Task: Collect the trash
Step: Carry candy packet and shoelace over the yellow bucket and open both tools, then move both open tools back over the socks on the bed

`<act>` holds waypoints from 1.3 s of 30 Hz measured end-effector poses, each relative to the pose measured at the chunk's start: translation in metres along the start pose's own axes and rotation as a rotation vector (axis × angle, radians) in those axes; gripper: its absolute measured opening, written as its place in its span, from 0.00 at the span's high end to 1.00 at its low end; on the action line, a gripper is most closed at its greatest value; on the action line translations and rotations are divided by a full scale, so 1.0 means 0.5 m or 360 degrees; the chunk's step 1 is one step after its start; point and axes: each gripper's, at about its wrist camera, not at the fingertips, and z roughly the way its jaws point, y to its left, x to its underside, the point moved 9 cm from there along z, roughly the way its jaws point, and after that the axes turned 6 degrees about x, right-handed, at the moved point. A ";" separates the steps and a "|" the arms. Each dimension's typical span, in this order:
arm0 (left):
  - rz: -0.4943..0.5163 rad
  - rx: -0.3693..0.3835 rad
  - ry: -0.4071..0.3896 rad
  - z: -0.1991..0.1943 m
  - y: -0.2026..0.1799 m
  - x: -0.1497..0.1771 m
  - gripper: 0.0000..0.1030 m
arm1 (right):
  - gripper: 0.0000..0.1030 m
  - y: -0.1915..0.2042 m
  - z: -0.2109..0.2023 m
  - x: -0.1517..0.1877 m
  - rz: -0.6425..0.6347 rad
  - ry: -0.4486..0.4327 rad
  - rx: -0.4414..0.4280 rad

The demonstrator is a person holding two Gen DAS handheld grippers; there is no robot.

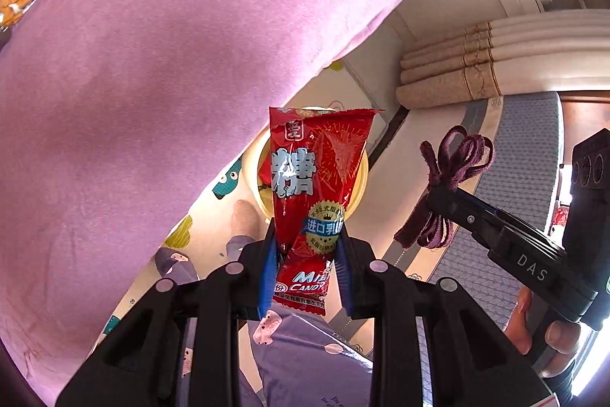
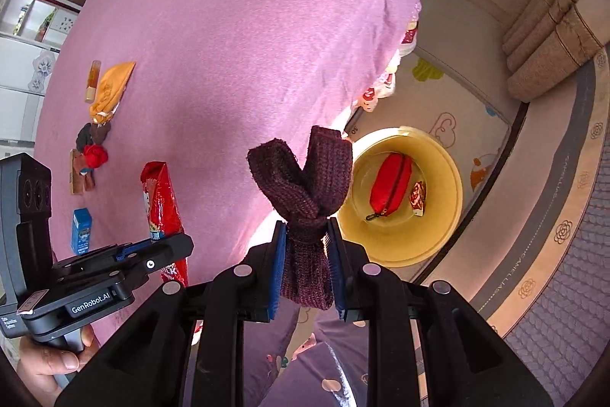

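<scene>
My left gripper [image 1: 307,235] is shut on a red milk candy wrapper [image 1: 312,178], held upright over the yellow basin [image 1: 362,174] on the floor. My right gripper [image 2: 307,235] is shut on a dark maroon knitted band tied in a knot [image 2: 305,189]. It shows in the left wrist view [image 1: 446,185] too, to the right of the wrapper. The yellow basin [image 2: 442,216] lies ahead and to the right in the right wrist view. It holds a red zip pouch [image 2: 390,184] and a small candy wrapper [image 2: 418,197]. The left gripper with the red wrapper [image 2: 162,205] shows at the left.
A pink-covered bed [image 2: 236,37] fills the left. On it lie an orange cloth [image 2: 110,86], a small tube [image 2: 92,81], a red and dark bundle [image 2: 93,147] and a blue box [image 2: 81,229]. Rolled mats [image 2: 549,41] lie at the right on the floor.
</scene>
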 end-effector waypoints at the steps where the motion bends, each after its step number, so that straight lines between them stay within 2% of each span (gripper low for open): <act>1: 0.0022 -0.0002 0.0023 0.014 -0.015 0.001 0.74 | 0.79 -0.019 0.002 0.004 0.0028 0.0002 0.0003; 7: 0.0153 -0.0030 0.0155 0.088 -0.085 0.015 0.74 | 0.79 -0.123 0.014 0.027 0.0166 0.0033 0.0011; 14: 0.0232 -0.0013 0.0260 0.157 -0.143 0.014 0.71 | 0.78 -0.192 0.026 0.038 0.0246 0.0049 -0.0001; 15: 0.0233 -0.0015 0.0267 0.164 -0.148 0.011 0.62 | 0.73 -0.200 0.027 0.040 0.0255 0.0057 0.0000; 16: 0.0239 -0.0038 0.0265 0.170 -0.154 0.009 0.41 | 0.66 -0.211 0.029 0.041 0.0274 0.0057 0.0021; 17: 0.0258 -0.0073 0.0258 0.173 -0.155 0.006 0.35 | 0.65 -0.221 0.030 0.041 0.0297 0.0053 0.0040; 18: 0.0282 -0.0085 0.0259 0.174 -0.158 0.006 0.33 | 0.64 -0.230 0.031 0.043 0.0317 0.0058 0.0041; 24: 0.0347 -0.0097 0.0317 0.184 -0.166 0.017 0.33 | 0.64 -0.256 0.034 0.051 0.0389 0.0062 0.0026; 30: 0.0365 -0.0093 0.0317 0.174 -0.166 0.019 0.33 | 0.64 -0.240 0.031 0.044 0.0375 0.0057 0.0031; 39: 0.0295 -0.0081 0.0199 0.102 -0.126 0.003 0.33 | 0.64 -0.155 0.014 0.009 0.0246 0.0017 0.0028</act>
